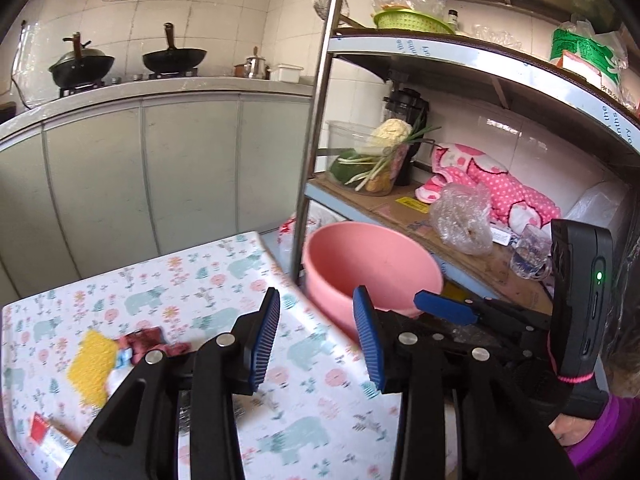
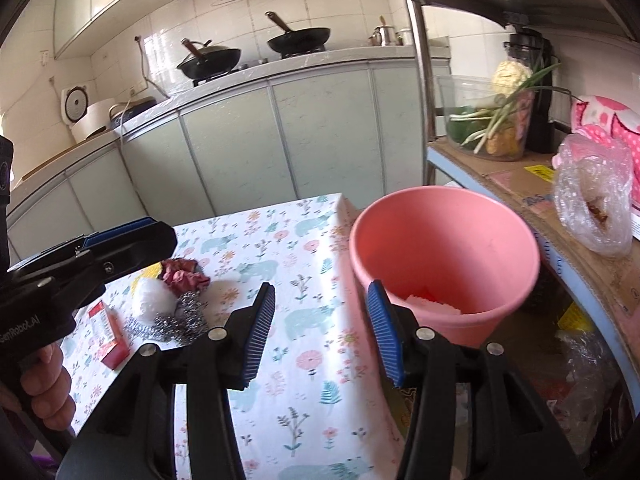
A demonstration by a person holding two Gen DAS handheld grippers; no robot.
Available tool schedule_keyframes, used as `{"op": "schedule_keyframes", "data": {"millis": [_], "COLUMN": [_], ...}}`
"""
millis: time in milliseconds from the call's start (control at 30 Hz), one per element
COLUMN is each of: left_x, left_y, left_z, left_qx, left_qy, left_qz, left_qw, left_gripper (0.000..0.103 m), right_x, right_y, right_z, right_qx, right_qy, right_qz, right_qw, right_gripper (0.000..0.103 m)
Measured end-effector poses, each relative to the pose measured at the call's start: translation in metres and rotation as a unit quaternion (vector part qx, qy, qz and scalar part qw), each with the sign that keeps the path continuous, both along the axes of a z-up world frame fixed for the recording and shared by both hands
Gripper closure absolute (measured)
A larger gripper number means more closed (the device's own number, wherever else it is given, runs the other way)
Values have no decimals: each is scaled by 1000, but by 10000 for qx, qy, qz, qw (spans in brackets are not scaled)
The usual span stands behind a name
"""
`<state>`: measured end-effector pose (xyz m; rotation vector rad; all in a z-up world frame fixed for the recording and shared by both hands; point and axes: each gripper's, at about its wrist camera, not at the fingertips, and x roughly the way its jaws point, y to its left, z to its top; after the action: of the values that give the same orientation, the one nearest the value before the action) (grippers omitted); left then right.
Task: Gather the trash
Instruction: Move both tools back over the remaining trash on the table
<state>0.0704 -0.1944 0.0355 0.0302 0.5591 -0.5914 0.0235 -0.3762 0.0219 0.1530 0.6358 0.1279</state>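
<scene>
A tiled home kitchen, two woks on the stove behind, frames a floral, bear-print counter [image 2: 304, 320] with a steel rack [image 1: 316, 120] at its right side. At the counter's left end lies the trash you are collecting: a red carton [image 2: 110, 330], a yellow sponge-like piece [image 1: 90, 364], a white wad [image 2: 152, 300], a crumpled dark-red wrapper [image 2: 184, 274] and a tangle of steel wool [image 2: 176, 320], all bunched close, some touching. Your left gripper [image 1: 316, 344] hangs over the counter's middle, fingers apart and holding nothing. Just right of the counter's edge stands the pink bucket [image 2: 444, 240], with something white already at its bottom. Your right gripper [image 2: 322, 332] hovers between the counter edge and the bucket, fingers likewise spread and empty.

The next pickup looks like yours to make from the pile. Take one piece at a time, starting with whichever sits loose at the outside, and close on its bulk rather than a corner; steel wool is likely to snag its neighbours, so lift it straight up. Carry each piece fully over the rim before letting go.

The left view is motion-blurred over the pile, so edges between pieces are hard to separate. The bucket's base is hidden behind the counter edge and your fingers, and the white contents cannot be identified.
</scene>
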Motion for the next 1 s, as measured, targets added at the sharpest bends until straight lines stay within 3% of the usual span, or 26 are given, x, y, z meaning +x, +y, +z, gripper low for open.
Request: {"op": "schedule_keyframes", "data": {"millis": [467,833,1000], "left_x": [9,35,38], "left_y": [102,122,121], "left_z": [-44,-76,-84], "left_qx": [309,324,344], "left_qy": [577,1177,1255], "left_qz": [1083,1420,1329], "left_qw": [9920,9823,9825], "left_gripper": [66,66,66], "right_x": [17,20,24], "right_y": [73,99,105], "right_z": [-23,-39,-44], "right_qx": [39,9,32], "right_qy": [451,797,939], "right_qz": [949,1478,1653], "right_qw": [9945,9858,9818], "right_gripper": [54,54,54]}}
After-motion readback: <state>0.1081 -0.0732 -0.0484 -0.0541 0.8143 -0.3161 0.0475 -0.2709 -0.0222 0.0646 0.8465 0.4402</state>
